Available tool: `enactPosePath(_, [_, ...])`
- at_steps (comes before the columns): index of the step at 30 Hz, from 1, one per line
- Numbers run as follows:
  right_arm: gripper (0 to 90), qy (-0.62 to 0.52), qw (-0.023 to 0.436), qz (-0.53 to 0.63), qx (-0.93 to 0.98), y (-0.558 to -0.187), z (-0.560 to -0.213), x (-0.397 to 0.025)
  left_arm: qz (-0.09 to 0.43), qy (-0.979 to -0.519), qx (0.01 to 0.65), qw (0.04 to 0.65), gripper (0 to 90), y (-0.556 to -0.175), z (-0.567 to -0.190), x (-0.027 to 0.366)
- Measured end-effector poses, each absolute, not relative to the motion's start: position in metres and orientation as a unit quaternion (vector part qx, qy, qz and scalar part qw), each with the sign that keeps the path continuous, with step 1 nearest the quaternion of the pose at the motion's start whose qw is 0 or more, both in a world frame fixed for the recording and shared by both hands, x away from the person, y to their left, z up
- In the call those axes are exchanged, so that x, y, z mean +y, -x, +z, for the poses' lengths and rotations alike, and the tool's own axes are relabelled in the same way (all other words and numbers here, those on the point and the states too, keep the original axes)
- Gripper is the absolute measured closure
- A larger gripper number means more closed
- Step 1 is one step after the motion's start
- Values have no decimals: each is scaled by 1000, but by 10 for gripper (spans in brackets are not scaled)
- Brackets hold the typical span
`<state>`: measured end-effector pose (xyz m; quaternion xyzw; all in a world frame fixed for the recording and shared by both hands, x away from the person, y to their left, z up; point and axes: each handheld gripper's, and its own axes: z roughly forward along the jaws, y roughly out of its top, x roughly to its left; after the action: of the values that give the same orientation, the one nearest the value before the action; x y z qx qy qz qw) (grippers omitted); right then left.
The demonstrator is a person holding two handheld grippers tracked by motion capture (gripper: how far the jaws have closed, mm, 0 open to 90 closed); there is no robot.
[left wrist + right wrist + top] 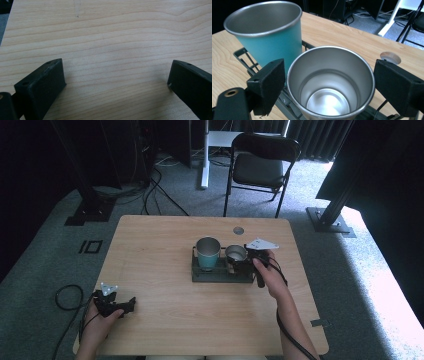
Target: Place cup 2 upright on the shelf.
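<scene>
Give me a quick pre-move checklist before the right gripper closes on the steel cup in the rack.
1. Right gripper jaws straddle the steel cup, one on each side: ok.
2. Jaws open wider than the rim: ok.
3. Pads touching the cup wall: cannot tell.
4. Steel cup upright in the dark rack: ok.
5. Teal cup stands close beside the near jaw; room for closing: cannot tell.
6. Left gripper rests open on the table, away from the rack: ok.

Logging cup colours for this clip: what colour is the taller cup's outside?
Teal, with a bare steel inside; the taller cup shows best in the right gripper view.
</scene>
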<state>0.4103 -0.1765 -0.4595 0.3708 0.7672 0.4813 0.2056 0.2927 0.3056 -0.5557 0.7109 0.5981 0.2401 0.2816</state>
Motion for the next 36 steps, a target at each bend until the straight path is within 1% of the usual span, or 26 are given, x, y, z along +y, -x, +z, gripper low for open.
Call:
enactPosePath(16, [113,-369,217,494,757,-397,-446,-191,240,-711,598,282,16,-293,-556,306])
enactPosePath(36, [113,-393,231,480,750,-381,-455,-227,240,-711,598,282,16,-293,-556,306])
